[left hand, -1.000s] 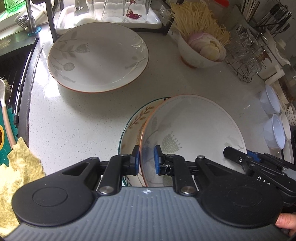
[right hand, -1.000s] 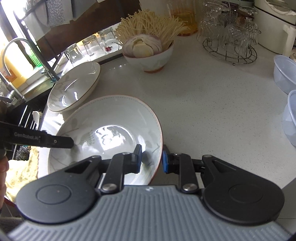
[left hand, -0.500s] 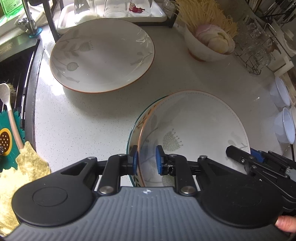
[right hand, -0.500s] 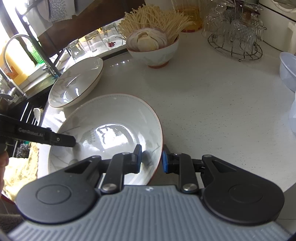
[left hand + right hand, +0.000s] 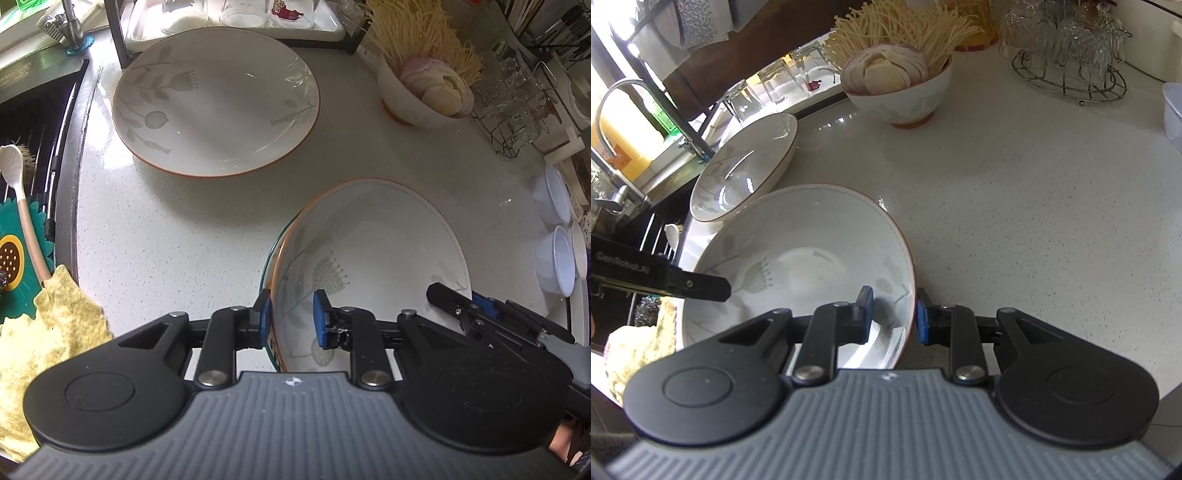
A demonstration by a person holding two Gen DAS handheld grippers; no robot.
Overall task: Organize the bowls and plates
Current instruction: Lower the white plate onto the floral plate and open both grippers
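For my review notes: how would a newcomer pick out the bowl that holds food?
Start at the white speckled counter and look to its back, beside the wire rack of upturned glasses. There stands a small deep bowl on an orange foot. Unlike the wide, shallow, empty floral dishes nearer the sink, it is heaped with pale mushrooms and sliced onion.

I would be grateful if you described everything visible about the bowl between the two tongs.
The bowl is wide, shallow, glossy white, ceramic-looking, with an orange rim line and pale grey-green plant prints inside. It is empty and nests in a green-rimmed dish on the speckled counter. The left tongs straddle its near-left rim, having just been opening; the right tongs straddle the opposite rim.
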